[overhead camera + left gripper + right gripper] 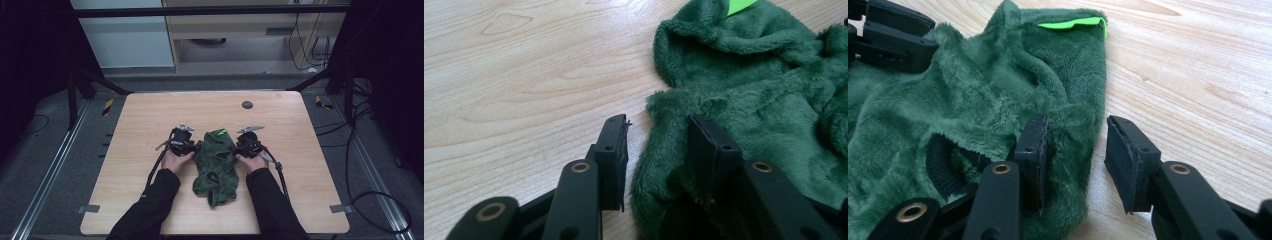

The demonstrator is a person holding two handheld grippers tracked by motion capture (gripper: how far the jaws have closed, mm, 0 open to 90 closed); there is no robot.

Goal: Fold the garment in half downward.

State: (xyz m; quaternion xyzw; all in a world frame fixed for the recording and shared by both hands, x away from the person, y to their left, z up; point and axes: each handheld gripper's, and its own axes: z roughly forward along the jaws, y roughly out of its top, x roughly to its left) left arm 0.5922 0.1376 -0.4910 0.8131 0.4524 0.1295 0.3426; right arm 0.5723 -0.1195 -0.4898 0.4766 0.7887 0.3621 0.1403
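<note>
We see the green fleece garment (216,165) lying crumpled on the tabletop (140,120) between our two grippers. The left gripper (656,137) has its fingers wide, the garment's edge between them. The right gripper (1075,142) is likewise spread, straddling the opposite edge.

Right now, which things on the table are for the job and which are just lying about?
For the job:
- green fleece garment, crumpled mid-table
- left hand-held gripper, jaws open astride its edge
- right hand-held gripper, jaws open astride the other edge

Just lying about:
- small dark round disc near the far edge of the wooden table
- cables on the floor
</note>
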